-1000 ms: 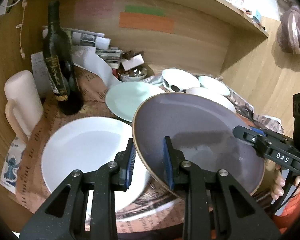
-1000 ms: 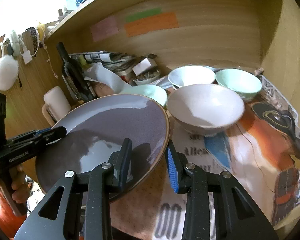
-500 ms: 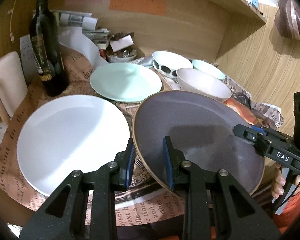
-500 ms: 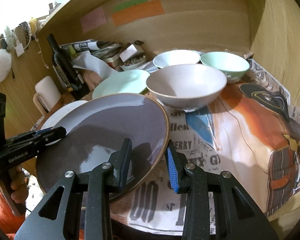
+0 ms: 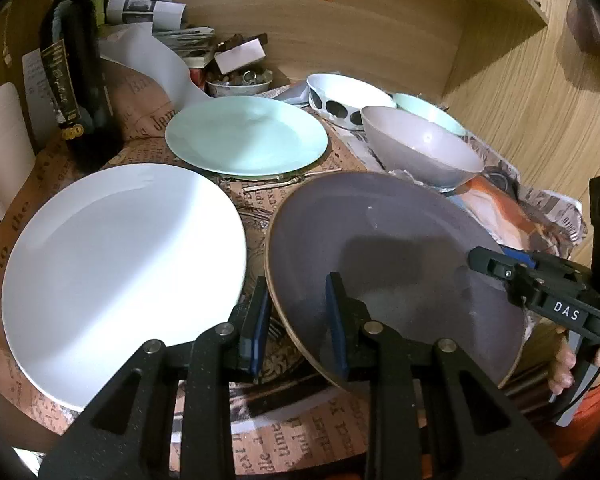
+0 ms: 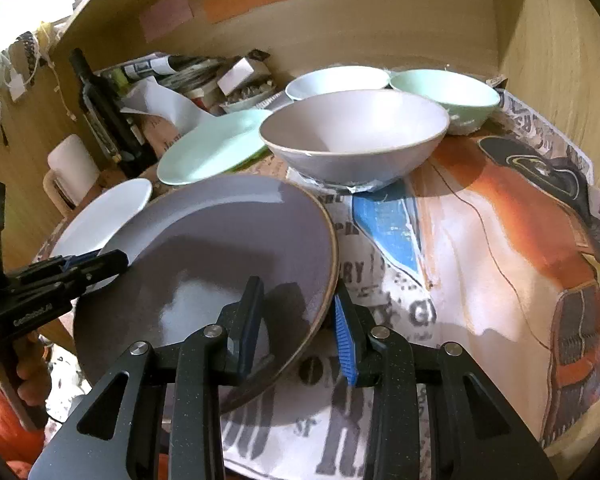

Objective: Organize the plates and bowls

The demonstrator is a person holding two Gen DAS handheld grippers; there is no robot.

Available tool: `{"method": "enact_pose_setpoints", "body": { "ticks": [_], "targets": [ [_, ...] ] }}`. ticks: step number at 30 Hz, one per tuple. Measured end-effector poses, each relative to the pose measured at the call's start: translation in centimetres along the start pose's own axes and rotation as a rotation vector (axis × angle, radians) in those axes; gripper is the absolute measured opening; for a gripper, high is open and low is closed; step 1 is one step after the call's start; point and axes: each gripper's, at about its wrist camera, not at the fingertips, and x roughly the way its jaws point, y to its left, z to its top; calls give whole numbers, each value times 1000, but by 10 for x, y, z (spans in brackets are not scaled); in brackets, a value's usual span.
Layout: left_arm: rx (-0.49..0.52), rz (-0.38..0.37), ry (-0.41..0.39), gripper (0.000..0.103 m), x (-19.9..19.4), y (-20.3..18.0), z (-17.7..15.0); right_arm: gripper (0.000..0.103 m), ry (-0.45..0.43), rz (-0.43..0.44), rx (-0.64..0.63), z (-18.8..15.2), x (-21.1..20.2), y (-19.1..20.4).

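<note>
I hold the grey plate (image 5: 388, 264) between my two tools, one on each side of it. My left hand-held gripper (image 5: 296, 328) is clamped on the plate's left rim, one blue pad under the edge and the other pressed on the upper face, and it points forward and down toward the counter (image 5: 260, 208). My right hand-held gripper (image 6: 300, 328) is clamped on the opposite rim in the same manner, its left finger lying on the glossy inside of the plate and its right finger below the brown edge, also angled downward. From the left wrist view I see my right hand (image 5: 564, 364) wrapped round the handle of its tool at the far right, and from the right wrist view my left hand (image 6: 28, 372) grips its handle at the lower left. The plate is tilted, its left rim higher, and it hangs above the newspaper-covered counter just beside the white plate (image 5: 120, 264). Beyond these lies the mint plate (image 5: 244, 140), and to the right of it the grey bowl (image 6: 352, 140), with the white bowl (image 6: 336, 80) and the mint bowl (image 6: 448, 96) behind. A dark bottle (image 5: 76, 72) stands upright at the back left.
</note>
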Motion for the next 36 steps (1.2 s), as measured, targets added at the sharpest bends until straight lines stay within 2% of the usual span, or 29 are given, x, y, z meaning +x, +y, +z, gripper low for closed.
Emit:
{"method": "enact_pose_setpoints", "body": {
  "ticks": [7, 15, 21, 24, 26, 31, 33, 36],
  "targets": [
    [-2, -17, 25, 27, 9, -1, -1, 31, 3, -8, 12, 2, 5, -7],
    [-4, -33, 37, 27, 11, 1, 0, 31, 5, -27, -32, 3, 4, -5],
    [13, -9, 8, 28, 2, 2, 4, 31, -21, -73, -24, 7, -6, -8],
    [22, 10, -28, 36, -7, 4, 8, 35, -57, -81, -16, 12, -17, -9],
    [17, 25, -62, 48, -17, 7, 12, 42, -89, -83, -23, 16, -26, -6],
    [17, 50, -150, 55, -42, 12, 18, 53, -191, -85, -65, 31, -48, 11],
    [15, 75, -192, 62, -54, 15, 21, 53, -223, -81, -79, 38, -53, 19],
    [7, 116, -245, 79, -70, 24, 25, 56, -250, -38, -107, 48, -55, 33]
  ]
}}
